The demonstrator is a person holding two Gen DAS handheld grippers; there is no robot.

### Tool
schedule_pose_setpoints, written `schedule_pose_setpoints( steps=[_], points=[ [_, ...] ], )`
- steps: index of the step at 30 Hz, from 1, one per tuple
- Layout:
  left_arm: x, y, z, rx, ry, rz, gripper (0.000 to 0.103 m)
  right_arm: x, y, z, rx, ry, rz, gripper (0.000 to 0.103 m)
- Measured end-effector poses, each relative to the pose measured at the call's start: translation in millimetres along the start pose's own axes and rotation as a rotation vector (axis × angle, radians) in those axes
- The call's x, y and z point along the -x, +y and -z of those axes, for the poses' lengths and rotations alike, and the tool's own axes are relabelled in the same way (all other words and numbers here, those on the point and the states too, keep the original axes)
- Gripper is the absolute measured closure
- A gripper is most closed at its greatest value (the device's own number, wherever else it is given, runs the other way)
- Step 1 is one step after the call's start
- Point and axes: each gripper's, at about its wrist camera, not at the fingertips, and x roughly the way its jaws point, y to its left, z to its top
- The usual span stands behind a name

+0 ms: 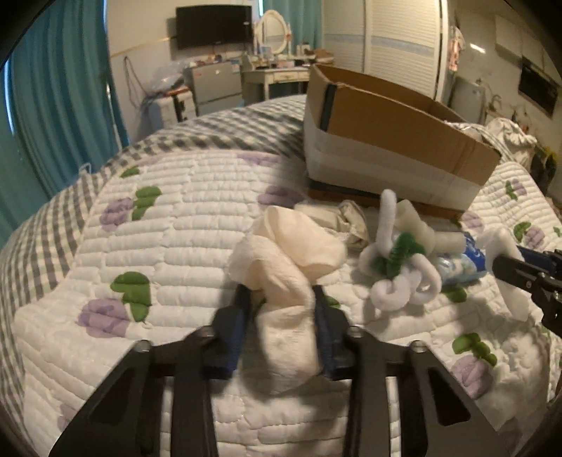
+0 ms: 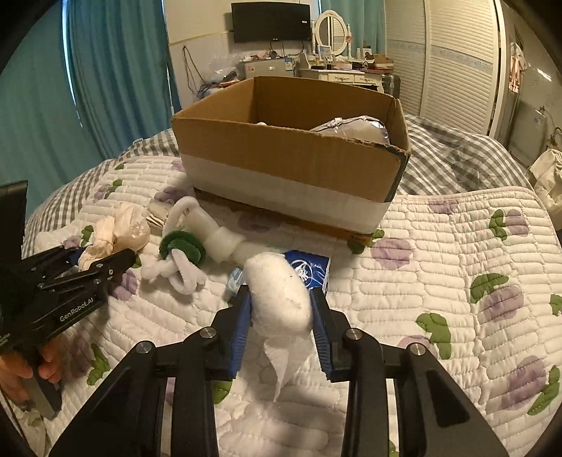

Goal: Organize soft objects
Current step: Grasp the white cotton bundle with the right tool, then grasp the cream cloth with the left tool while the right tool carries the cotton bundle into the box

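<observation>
My left gripper (image 1: 281,291) is shut on a cream cloth bundle (image 1: 284,267) on the quilted bed; it also shows in the right wrist view (image 2: 105,263). My right gripper (image 2: 281,298) is shut on a white foam roll (image 2: 279,291), with tissue hanging below it. Between them lie a tangle of white and green fuzzy stems (image 1: 397,267), a knotted white foam strip (image 2: 224,242) and a blue tissue pack (image 2: 309,270). An open cardboard box (image 2: 281,154) stands behind them, holding a silvery bag (image 2: 351,128).
A quilt with purple flowers (image 2: 456,281) covers the bed. Teal curtains (image 2: 105,70) hang at the left. A dresser with an oval mirror (image 2: 332,31), a wall TV (image 2: 270,21) and a white slatted wardrobe (image 2: 456,59) stand beyond the bed.
</observation>
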Motion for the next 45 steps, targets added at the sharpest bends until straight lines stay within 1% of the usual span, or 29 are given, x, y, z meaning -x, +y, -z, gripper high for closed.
schedule_pose_setpoints(
  steps=[3,8,10,14,16,17,18,23,24,25,26,27,28,30,32,33,35,38,40,42,44,45],
  points=[
    [6.9,-7.2,1.6,-0.027,0.002,-0.031,0.078,8.7,-0.1,0.6,0.0,-0.025,-0.006,0.07],
    [34.9,-11.3,8.3,-0.005,-0.009,-0.021,0.078,31.3,-2.5,4.1,-0.011,-0.066,-0.015,0.07],
    [48.2,-14.5,9.5,-0.008,-0.027,-0.031,0.078,42.5,-3.3,6.2,-0.017,-0.082,-0.019,0.07],
    [78.7,-22.3,7.6,-0.001,-0.086,-0.007,0.078,66.0,-6.4,9.2,-0.027,-0.119,-0.029,0.07],
    [91.0,-28.0,6.2,-0.009,-0.106,-0.01,0.078,76.4,-9.5,10.9,-0.039,-0.132,-0.037,0.07],
    [96.7,-31.5,5.4,-0.018,-0.115,-0.01,0.082,79.9,-11.4,11.8,-0.042,-0.136,-0.04,0.07],
    [100.0,-33.6,4.5,-0.025,-0.121,-0.011,0.084,84.0,-13.6,13.0,-0.046,-0.142,-0.042,0.07],
    [109.6,-36.3,3.8,-0.012,-0.143,-0.016,0.084,95.7,-23.5,16.5,-0.071,-0.154,-0.052,0.07],
    [107.7,-35.1,3.1,-0.003,-0.14,-0.037,0.078,96.1,-24.4,16.7,-0.072,-0.154,-0.053,0.07],
    [104.8,-36.0,3.2,0.003,-0.126,-0.051,0.077,96.0,-26.2,17.3,-0.074,-0.153,-0.056,0.07],
    [98.1,-35.2,2.3,0.014,-0.097,-0.074,0.064,95.1,-27.0,17.2,-0.076,-0.151,-0.059,0.07],
    [89.5,-32.9,1.4,0.033,-0.069,-0.105,0.038,93.4,-27.5,17.1,-0.079,-0.149,-0.065,0.07],
    [81.3,-28.3,1.8,0.057,-0.059,-0.117,0.029,91.2,-26.9,16.7,-0.077,-0.146,-0.068,0.07],
    [69.5,-21.9,3.2,0.084,-0.061,-0.093,0.027,85.8,-25.6,15.9,-0.069,-0.138,-0.071,0.07],
    [51.1,-18.3,1.7,0.089,-0.017,-0.074,0.027,77.6,-23.2,14.1,-0.057,-0.13,-0.074,0.07],
    [42.7,-18.1,1.1,0.082,-0.008,-0.08,0.027,71.6,-22.4,12.4,-0.053,-0.123,-0.075,0.07],
    [23.6,-16.4,-2.1,0.061,0.003,-0.115,0.027,63.3,-21.2,10.3,-0.052,-0.111,-0.079,0.07],
    [1.0,-7.5,-6.5,0.07,0.028,-0.14,0.03,52.4,-20.0,6.7,-0.05,-0.097,-0.087,0.07],
    [-7.1,1.4,-6.9,0.096,0.032,-0.125,0.033,46.6,-19.5,5.3,-0.047,-0.089,-0.089,0.07],
    [-10.5,6.4,-6.4,0.11,0.046,-0.091,0.069,42.8,-20.7,4.5,-0.047,-0.08,-0.09,0.07],
    [-6.7,6.6,-7.0,0.105,0.053,-0.078,0.074,42.1,-22.9,3.5,-0.053,-0.074,-0.093,0.07],
    [-1.9,4.5,-8.6,0.101,0.046,-0.071,0.081,43.5,-24.3,2.2,-0.054,-0.072,-0.096,0.07]
  ],
)
